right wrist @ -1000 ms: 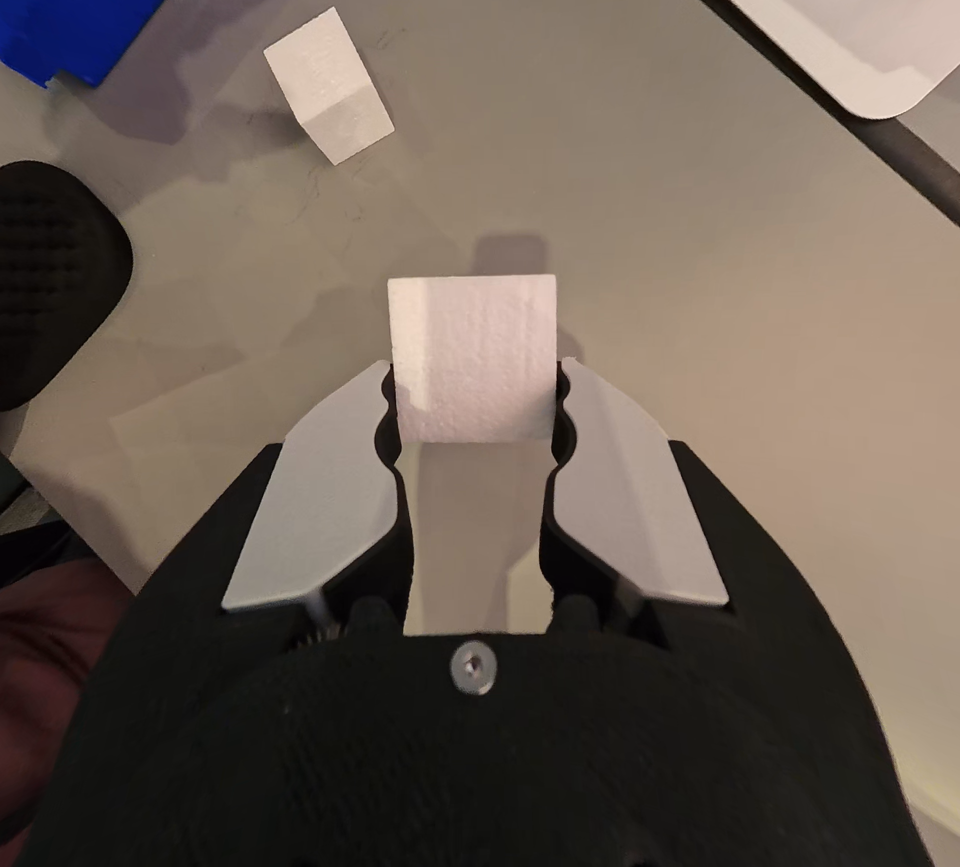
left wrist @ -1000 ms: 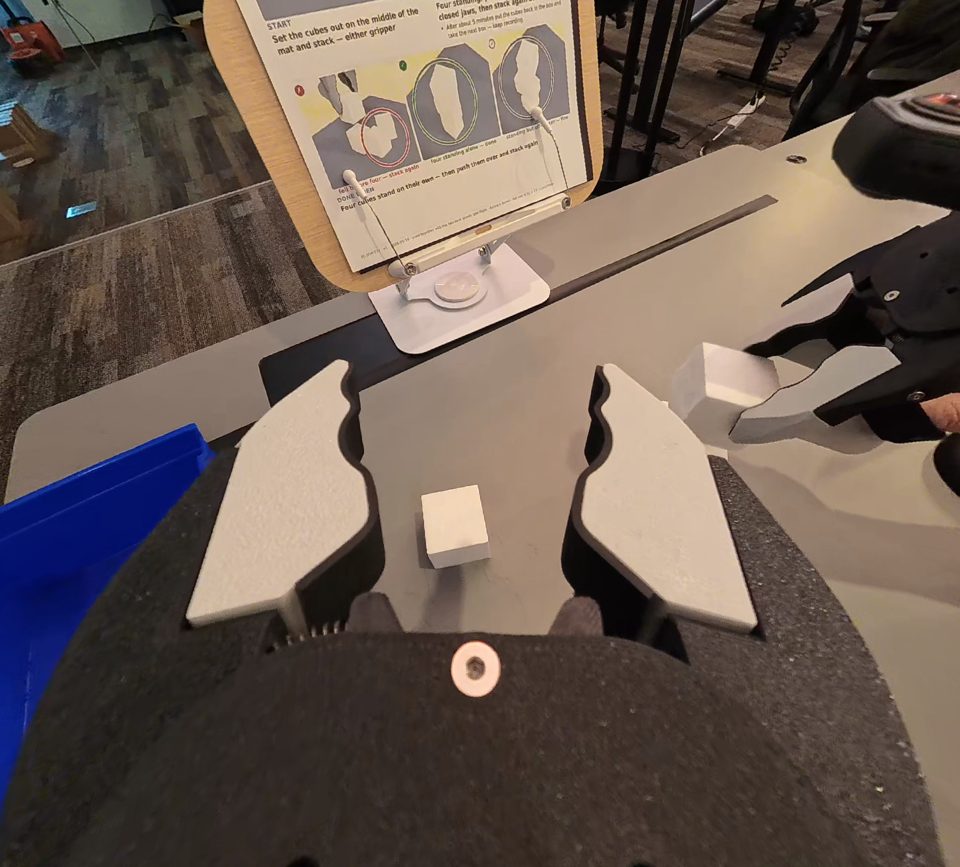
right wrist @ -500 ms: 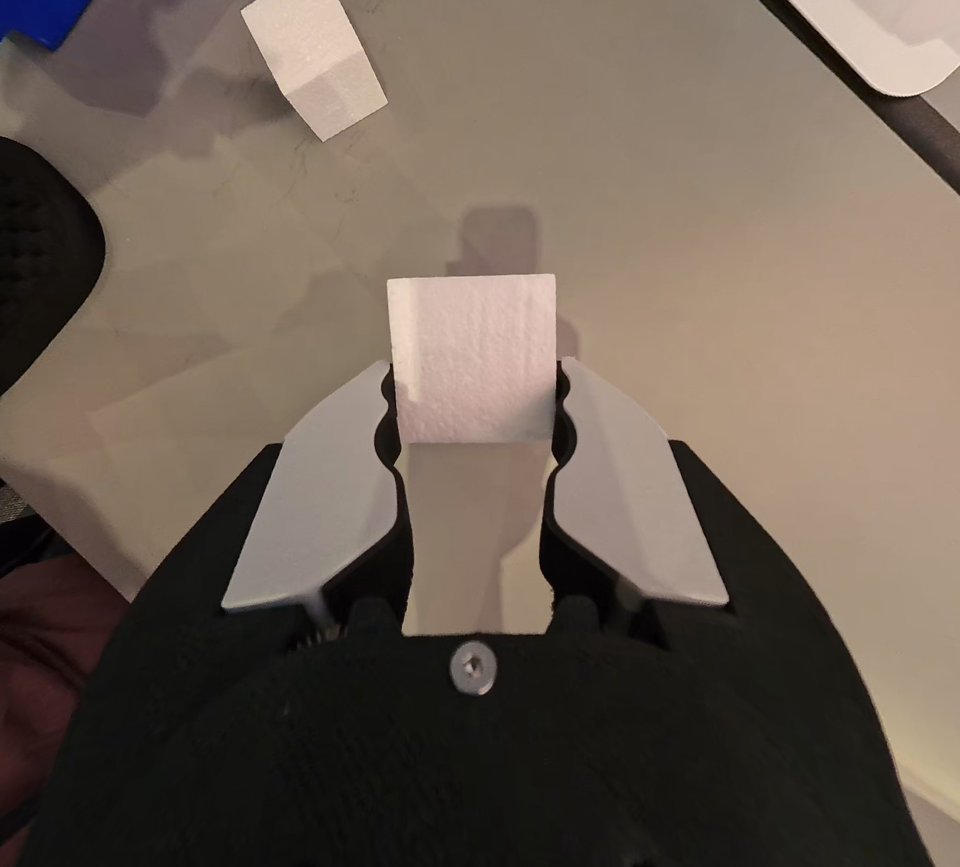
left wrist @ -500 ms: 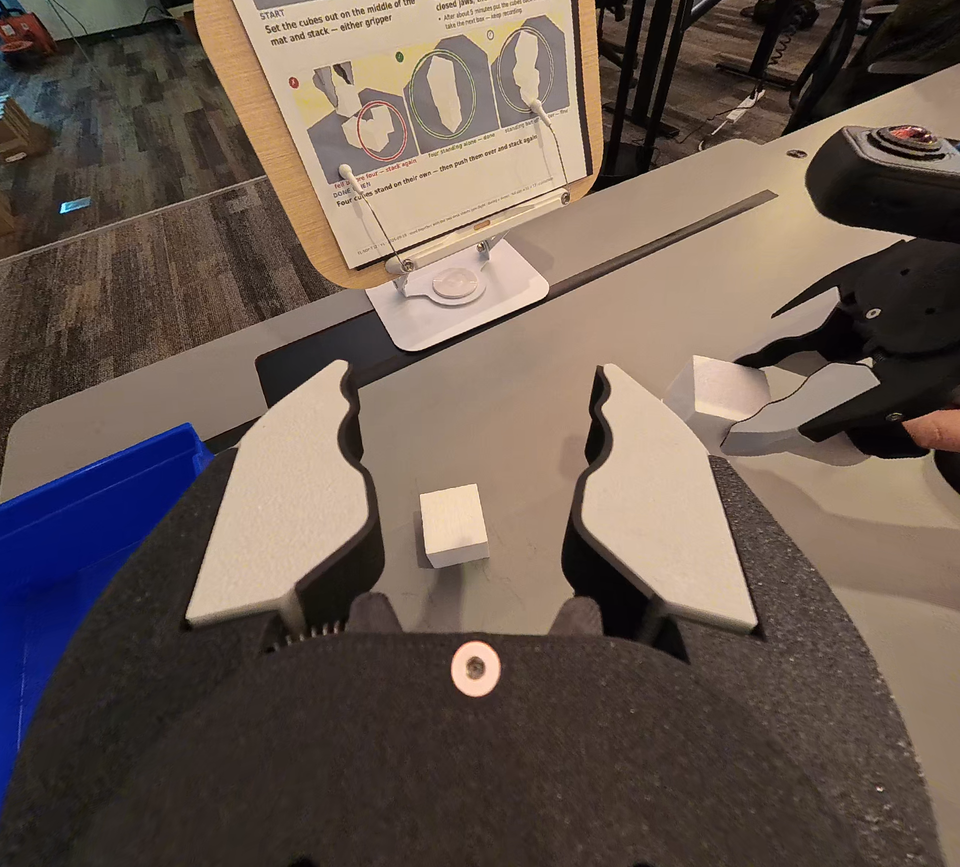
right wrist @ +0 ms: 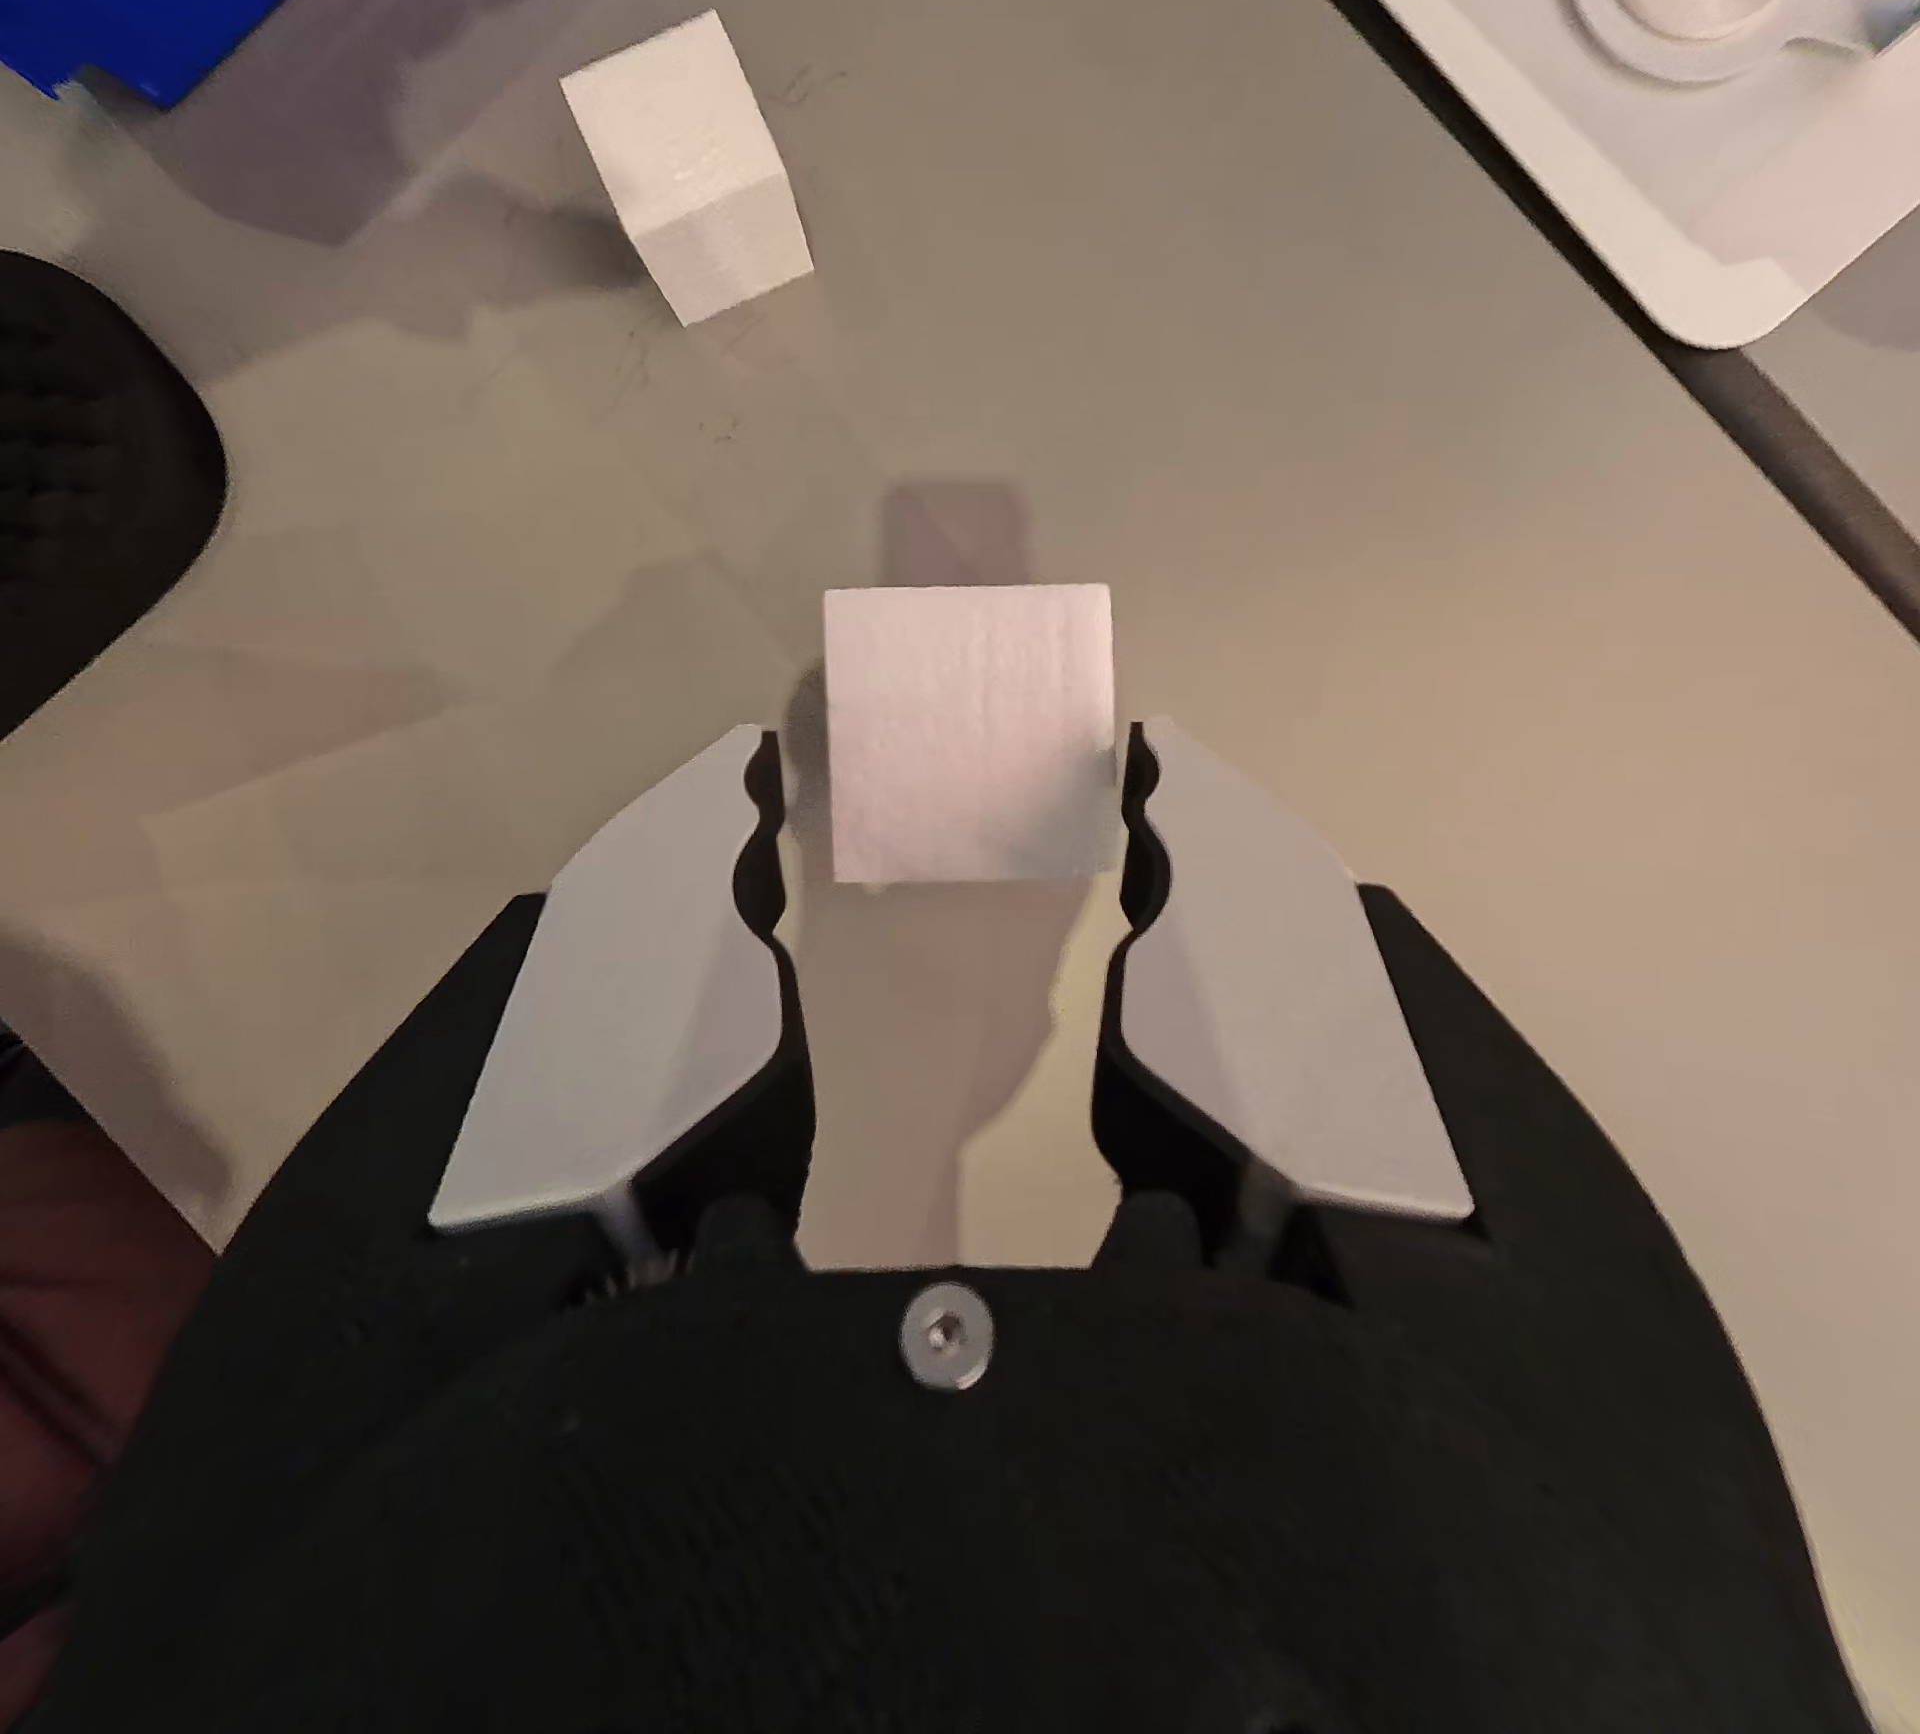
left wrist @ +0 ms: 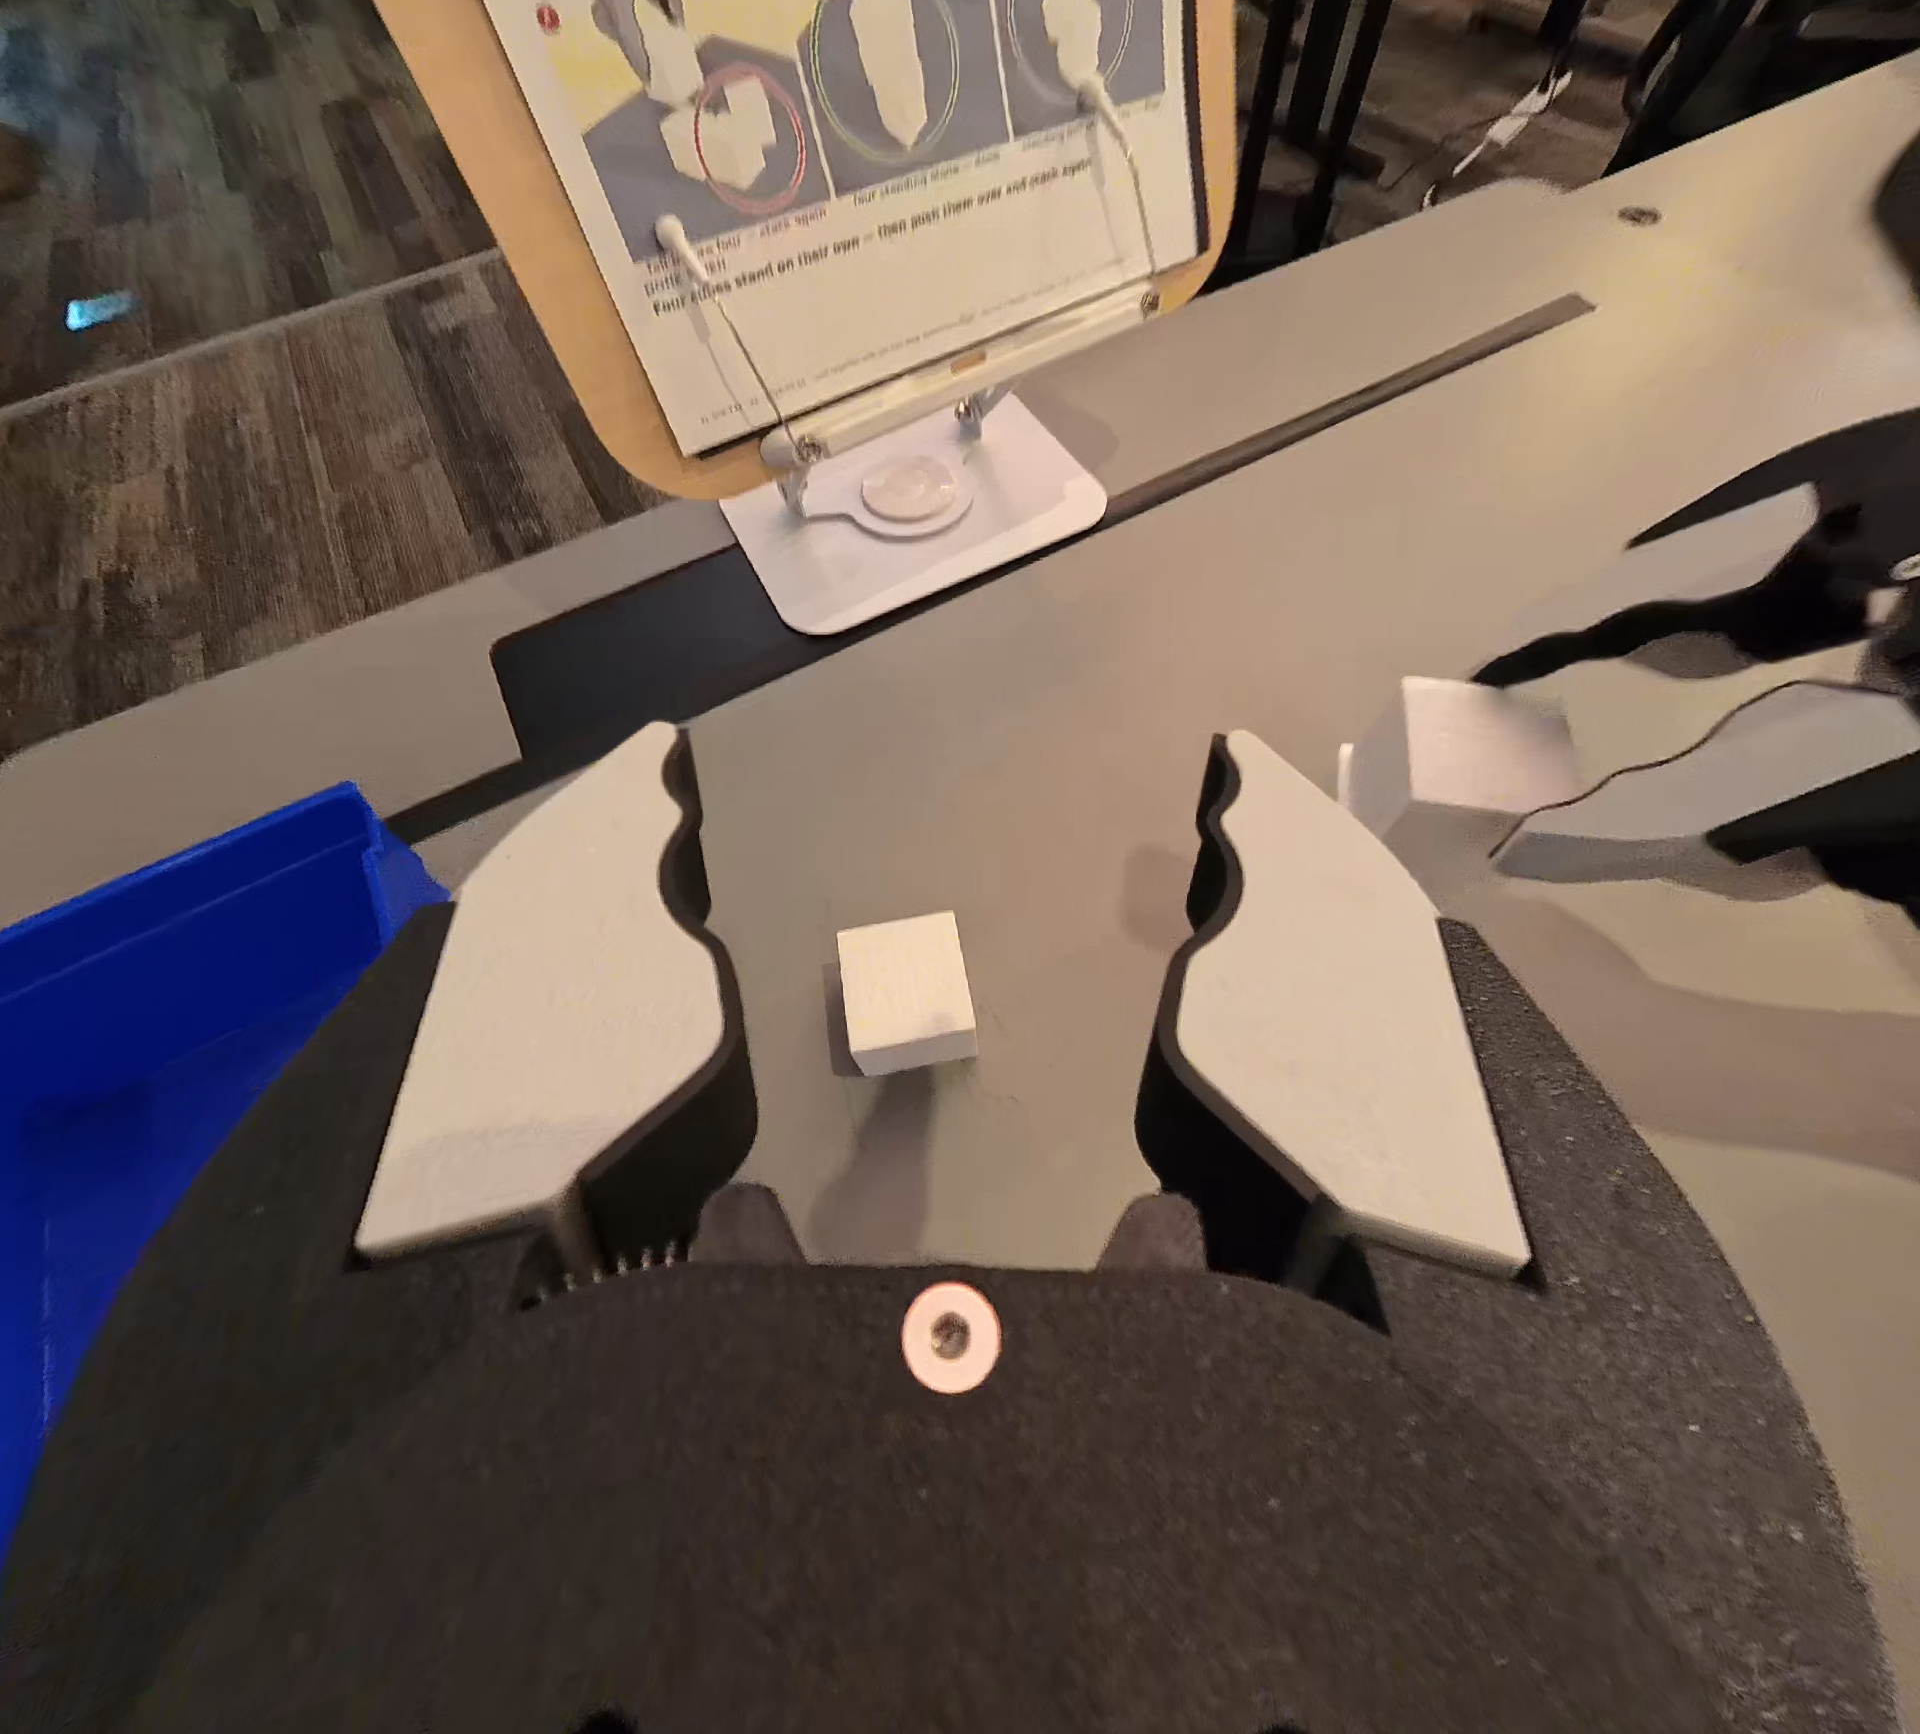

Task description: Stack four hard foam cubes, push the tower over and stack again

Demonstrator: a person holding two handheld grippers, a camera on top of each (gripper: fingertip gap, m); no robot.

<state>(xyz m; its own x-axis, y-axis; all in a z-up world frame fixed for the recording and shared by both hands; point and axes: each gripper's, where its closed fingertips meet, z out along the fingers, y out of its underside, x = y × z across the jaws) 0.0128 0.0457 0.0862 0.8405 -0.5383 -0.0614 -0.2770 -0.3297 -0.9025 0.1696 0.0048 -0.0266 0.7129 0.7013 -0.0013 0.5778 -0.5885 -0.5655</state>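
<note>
- Left gripper (left wrist: pixel 945 749): jaws spread wide, nothing held. It hangs above the grey table surface (left wrist: pixel 1351 489).
- First foam cube (left wrist: pixel 906 993): white, resting flat on the surface below the gap between the left gripper's fingers (left wrist: pixel 561 988), touching neither. It sits toward the left side of the surface, near the blue bin (left wrist: pixel 156 1009).
- Right gripper (right wrist: pixel 951 734): jaws partly open around a second foam cube (right wrist: pixel 966 739). A clear gap shows between the cube and one fingertip. The other fingertip sits right at the cube's face; contact there cannot be confirmed.
- Second foam cube: between the right gripper's fingertips, toward the middle of the surface, well apart from the first. The left wrist view suggests it rests on the surface, but blur prevents certainty.
- No cube is stacked on another; only two cubes are in view.
- Blue bin: at the left edge of the surface.
- Stand (left wrist: pixel 925 531): white base at the far edge, carrying a board with a printed sheet (left wrist: pixel 831 126).
</note>
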